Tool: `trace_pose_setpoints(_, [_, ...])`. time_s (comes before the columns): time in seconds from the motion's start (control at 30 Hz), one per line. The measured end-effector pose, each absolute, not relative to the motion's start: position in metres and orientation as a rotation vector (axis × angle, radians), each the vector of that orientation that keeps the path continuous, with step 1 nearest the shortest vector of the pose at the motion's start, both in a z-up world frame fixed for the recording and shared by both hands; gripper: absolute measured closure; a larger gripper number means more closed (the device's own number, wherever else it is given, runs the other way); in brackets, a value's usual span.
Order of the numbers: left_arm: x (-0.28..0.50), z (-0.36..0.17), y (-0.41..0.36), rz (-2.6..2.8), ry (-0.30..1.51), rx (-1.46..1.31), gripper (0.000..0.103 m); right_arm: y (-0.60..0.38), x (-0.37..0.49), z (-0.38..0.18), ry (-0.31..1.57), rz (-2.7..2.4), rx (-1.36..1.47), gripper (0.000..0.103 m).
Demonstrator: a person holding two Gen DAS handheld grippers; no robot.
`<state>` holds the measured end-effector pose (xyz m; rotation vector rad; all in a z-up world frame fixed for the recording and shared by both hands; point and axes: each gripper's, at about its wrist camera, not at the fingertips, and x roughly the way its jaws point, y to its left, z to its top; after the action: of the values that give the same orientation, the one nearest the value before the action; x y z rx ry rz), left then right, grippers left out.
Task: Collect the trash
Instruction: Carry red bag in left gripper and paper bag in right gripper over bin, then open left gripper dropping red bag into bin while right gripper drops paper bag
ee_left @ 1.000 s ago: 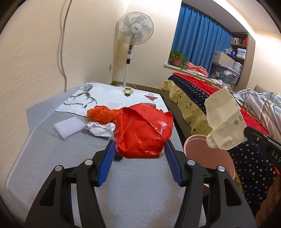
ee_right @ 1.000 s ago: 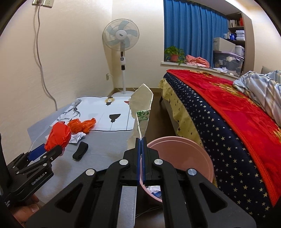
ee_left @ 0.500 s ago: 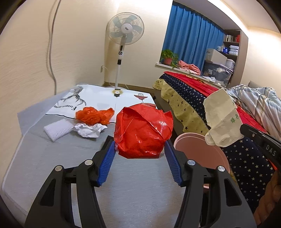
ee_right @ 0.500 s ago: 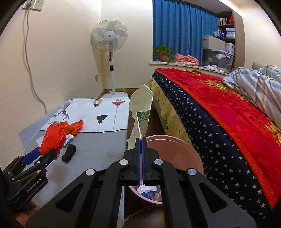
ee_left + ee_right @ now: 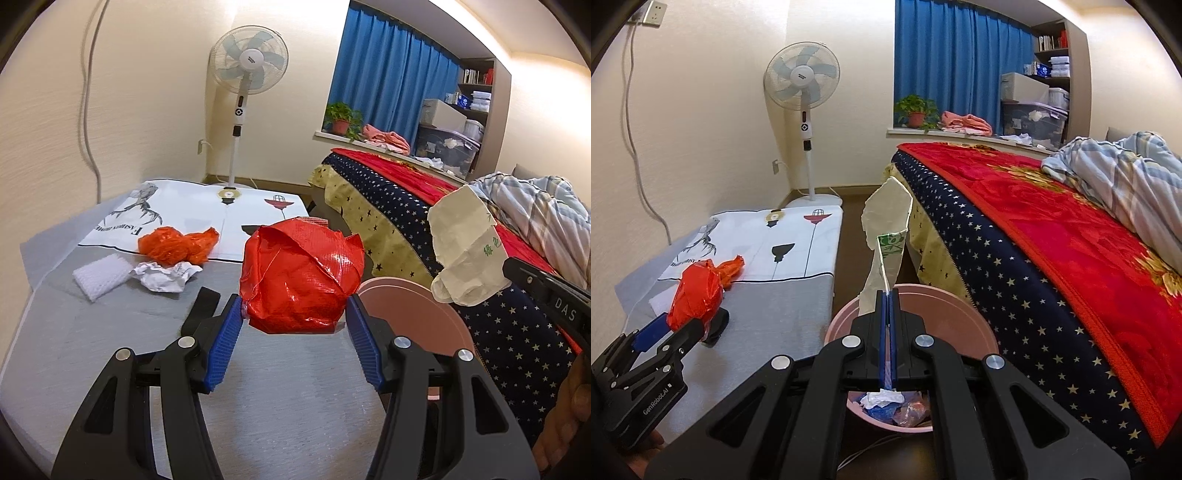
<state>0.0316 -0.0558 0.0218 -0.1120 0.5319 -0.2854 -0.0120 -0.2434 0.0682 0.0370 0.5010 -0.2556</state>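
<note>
Left gripper (image 5: 293, 321) is clamped on a red plastic bag (image 5: 301, 275), crumpled into a ball, dead centre of the left wrist view & lifted off the grey table (image 5: 110, 354). Right gripper (image 5: 887, 325) has its blue pads pressed together on a thin edge of a pale paper wrapper (image 5: 886, 236), which stands up in the middle of the right view, directly above the pink bin (image 5: 964, 314).

What's changed over the last sec: in the left view the bin (image 5: 413, 314) has grown & slid closer to the red bag, now just lower right of it, and the table clutter has drifted toward the left of frame. In the right view the bin has come nearer too; more of the scraps inside (image 5: 890, 400) show at bottom centre. So both loads are being carried toward the bin. My read: transport nearly done, drop is next. Wrapper looks lined up over the opening already; red bag looks short of the rim, beside it rather than over it.

Still on the table, mid-left of the left view: orange plastic bag (image 5: 177, 247), crumpled white paper (image 5: 164, 275), white foam netting (image 5: 99, 275), a black strap-like thing (image 5: 201, 306) half hidden behind the left finger. Those need further trips, so task is maybe halfway.

Risk: the wrapper is light & floppy, may cling to the pads on release.
</note>
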Motion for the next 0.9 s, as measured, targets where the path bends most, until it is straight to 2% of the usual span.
trace_pose_setpoints(0.9, [0.055, 0.007, -0.105, -0.376, 0.556, -0.082, 0.047, -0.278, 0.0, 0.054, 0.534, -0.36, 0.064, 0.101])
